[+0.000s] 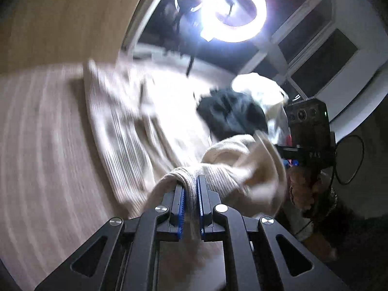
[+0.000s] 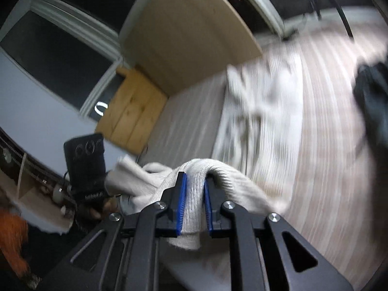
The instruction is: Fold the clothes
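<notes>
A cream ribbed knit garment [image 1: 126, 131] lies spread on the striped bed cover [image 1: 36, 145]; its near edge is lifted off the surface. My left gripper [image 1: 191, 184] is shut on a bunched fold of that garment [image 1: 191, 194], blue pads pressing both sides. In the right wrist view the same cream garment [image 2: 264, 111] stretches across the bed, and my right gripper [image 2: 195, 181] is shut on another thick fold of it [image 2: 194, 208]. Each view shows the other gripper's black camera block: the right one [image 1: 308, 126] and the left one [image 2: 84, 160].
A dark garment [image 1: 230, 114] and a white one [image 1: 262, 89] lie heaped at the far side of the bed. A bright ring light [image 1: 232, 12] glares above. A wooden headboard [image 2: 189, 29] and a wooden bedside cabinet [image 2: 131, 109] stand beyond. An orange sleeve [image 2: 12, 242] shows at the left.
</notes>
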`<state>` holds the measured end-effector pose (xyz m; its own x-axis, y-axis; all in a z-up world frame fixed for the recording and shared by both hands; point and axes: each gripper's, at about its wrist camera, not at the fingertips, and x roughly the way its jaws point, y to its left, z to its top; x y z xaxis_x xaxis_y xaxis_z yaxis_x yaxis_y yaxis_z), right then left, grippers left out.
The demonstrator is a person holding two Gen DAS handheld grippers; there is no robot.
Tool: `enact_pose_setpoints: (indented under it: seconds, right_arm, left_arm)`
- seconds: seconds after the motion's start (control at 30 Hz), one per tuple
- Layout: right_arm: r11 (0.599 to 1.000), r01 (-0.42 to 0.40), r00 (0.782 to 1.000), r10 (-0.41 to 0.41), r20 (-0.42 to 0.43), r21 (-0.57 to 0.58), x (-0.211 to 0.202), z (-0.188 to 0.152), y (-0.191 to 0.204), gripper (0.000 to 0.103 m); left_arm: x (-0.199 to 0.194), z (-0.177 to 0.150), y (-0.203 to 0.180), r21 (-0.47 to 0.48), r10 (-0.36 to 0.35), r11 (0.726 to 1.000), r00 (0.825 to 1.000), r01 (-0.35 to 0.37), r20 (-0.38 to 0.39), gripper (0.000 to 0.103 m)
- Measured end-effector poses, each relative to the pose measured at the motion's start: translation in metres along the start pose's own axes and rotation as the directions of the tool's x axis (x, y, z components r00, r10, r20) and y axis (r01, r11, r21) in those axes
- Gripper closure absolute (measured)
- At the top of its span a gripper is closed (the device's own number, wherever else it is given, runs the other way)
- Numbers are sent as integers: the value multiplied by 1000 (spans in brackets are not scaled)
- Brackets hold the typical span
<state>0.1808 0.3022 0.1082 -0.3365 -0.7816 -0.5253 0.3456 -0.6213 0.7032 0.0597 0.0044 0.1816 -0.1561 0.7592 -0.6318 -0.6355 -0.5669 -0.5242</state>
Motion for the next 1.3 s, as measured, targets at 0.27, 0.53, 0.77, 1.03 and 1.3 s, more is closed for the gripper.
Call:
enact_pose_setpoints:
  seconds: [0.27, 0.53, 0.77, 1.03, 1.3]
  right_arm:
    - [993, 33, 998, -38, 44, 115, 58, 131, -48, 90]
    - [958, 163, 986, -163, -19, 236, 115, 187, -111, 90]
    - [882, 180, 981, -127, -148, 435, 148, 199, -171, 87]
    - [920, 194, 981, -175, -86, 340, 100, 214, -165, 58]
    - [953, 294, 944, -302, -129, -76, 127, 212, -124, 58]
  left_arm:
    - [47, 96, 57, -64, 73, 996, 996, -69, 57, 95]
    - [108, 135, 130, -178, 129, 975, 991, -132, -29, 95]
    - [151, 150, 168, -274, 109, 950, 982, -148, -154, 89]
    - [129, 165, 180, -310, 109, 940, 987, -141, -120, 61]
    - [104, 155, 166, -129, 208, 968, 976, -214, -61, 54]
